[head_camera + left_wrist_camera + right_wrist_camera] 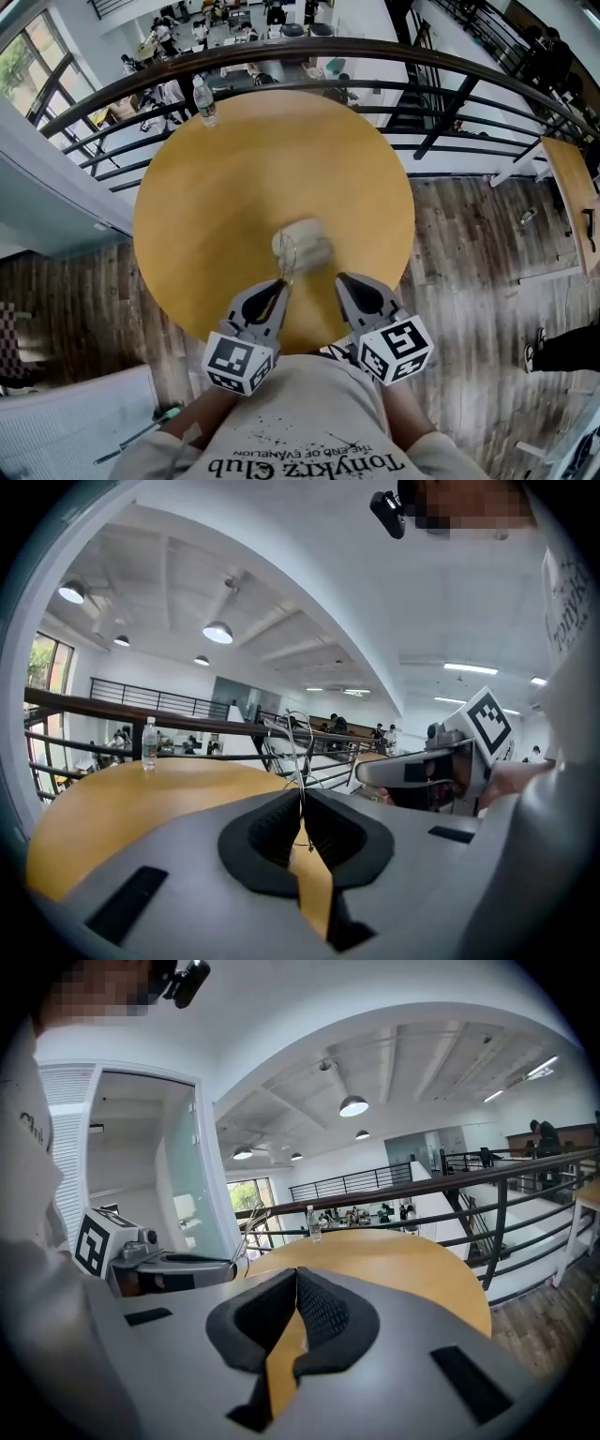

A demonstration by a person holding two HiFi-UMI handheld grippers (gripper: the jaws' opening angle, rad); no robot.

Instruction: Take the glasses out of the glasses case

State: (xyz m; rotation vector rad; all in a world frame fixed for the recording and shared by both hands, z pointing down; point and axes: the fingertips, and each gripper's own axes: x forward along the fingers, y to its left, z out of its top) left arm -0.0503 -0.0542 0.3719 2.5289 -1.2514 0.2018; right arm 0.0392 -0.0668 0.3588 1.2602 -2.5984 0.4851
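In the head view, the pale glasses case [302, 246] lies near the middle of the round tabletop [187, 216]. The left gripper [279, 284] reaches its near edge, and the right gripper [342, 278] sits just beside it. Both are held low and close to the person's body, pointing forward and angled slightly toward each other.

In the left gripper view, the jaws are pressed together on a thin wire of the glasses [296, 742], whose rims stand up above the pads (the case itself is hidden below the gripper). The hold is on a very slender part, so the frame would likely twist or slip out if the lift were quick or tilted. A temple catching on the case could drag the case along, since nothing pins it down.

In the right gripper view, the jaws meet at the tips with nothing between them. This gripper is level and aimed across the tabletop, with the left one close on its side.
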